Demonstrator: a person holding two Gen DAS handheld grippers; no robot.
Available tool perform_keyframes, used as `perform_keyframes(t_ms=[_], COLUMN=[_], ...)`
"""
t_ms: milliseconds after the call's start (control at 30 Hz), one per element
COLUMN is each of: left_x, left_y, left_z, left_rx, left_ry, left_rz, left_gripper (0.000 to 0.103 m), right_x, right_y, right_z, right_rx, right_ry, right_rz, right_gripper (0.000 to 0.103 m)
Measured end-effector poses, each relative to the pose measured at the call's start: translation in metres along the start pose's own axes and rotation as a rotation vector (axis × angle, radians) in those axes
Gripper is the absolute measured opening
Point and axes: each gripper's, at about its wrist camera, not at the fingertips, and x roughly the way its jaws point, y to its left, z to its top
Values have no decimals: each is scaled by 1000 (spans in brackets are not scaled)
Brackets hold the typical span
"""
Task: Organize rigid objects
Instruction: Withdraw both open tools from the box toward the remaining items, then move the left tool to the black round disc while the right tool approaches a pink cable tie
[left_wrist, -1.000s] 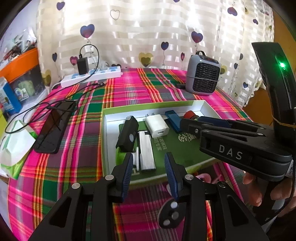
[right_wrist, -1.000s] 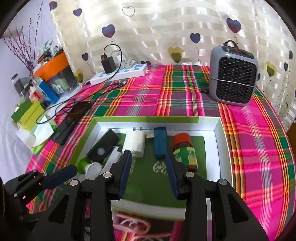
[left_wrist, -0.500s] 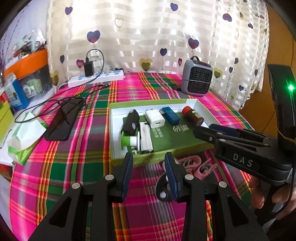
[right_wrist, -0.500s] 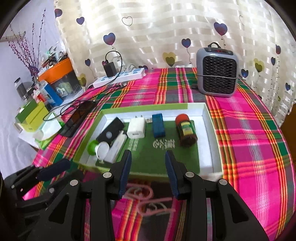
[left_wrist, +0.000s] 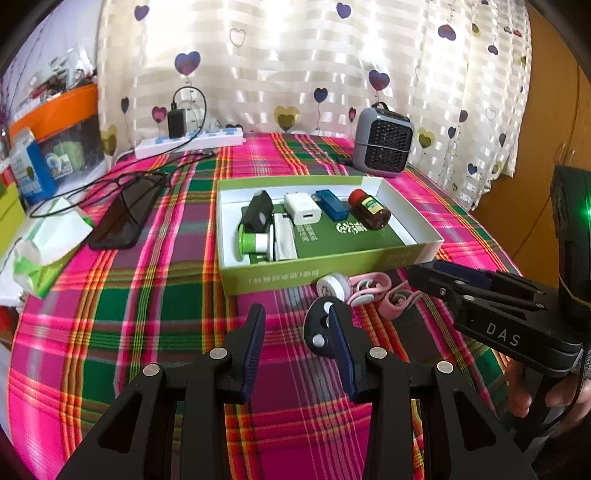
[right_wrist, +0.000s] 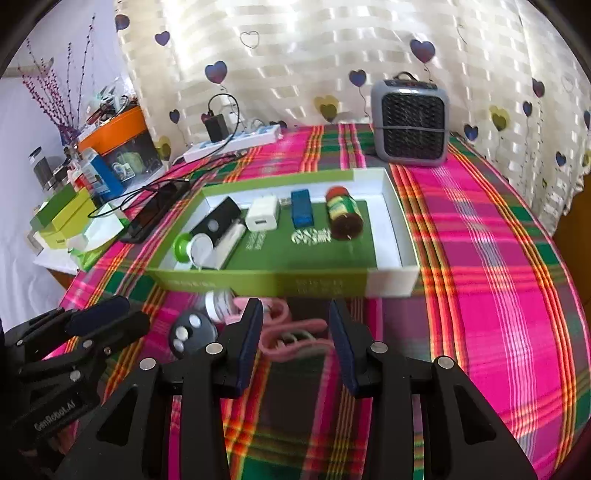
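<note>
Box (left_wrist: 325, 275) now farther from both grippers.

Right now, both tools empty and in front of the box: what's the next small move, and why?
Probably ease the left tool forward and slightly right onto the black key fob. It lies on the cloth outside the green box, just past that tool's right finger, and the jaws are open and empty. The right tool hangs over the pink clips.

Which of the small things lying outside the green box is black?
The round black key fob with silver buttons, just in front of the left tongs. The little round case beside it is white, and the clips are pink.
</note>
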Motion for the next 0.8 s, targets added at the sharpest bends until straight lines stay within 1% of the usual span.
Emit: perform_keyframes(t_ms=[100,267,367,467,500,633,800], left_x=[0,1,2,3,4,10,19], left_y=[-1,-4,-5,-6,-6,-6,-12], left_z=[-5,-10,-12,-13,-14,-14,-14], left_rx=[2,-1,1,-1,-2,-10,7], left_ry=[7,17,23,27,30,49,70], left_rz=[-14,-59,-61,-67,-72,-93,-100], left_gripper=[35,35,37,37,37,37,38], right_x=[-2,-5,-6,-6,-6,-6,-4], right_y=[-5,-9,-10,-11,-11,-11,-12], right_z=[-6,-16,-19,-20,-21,-24,-28], right_rx=[13,14,17,18,16,15,18], right_ry=[6,10,16,17,18,26,37], right_rz=[-7,-18,-14,-14,-11,0,2], right_gripper=[39,39,40,47,48,48,48])
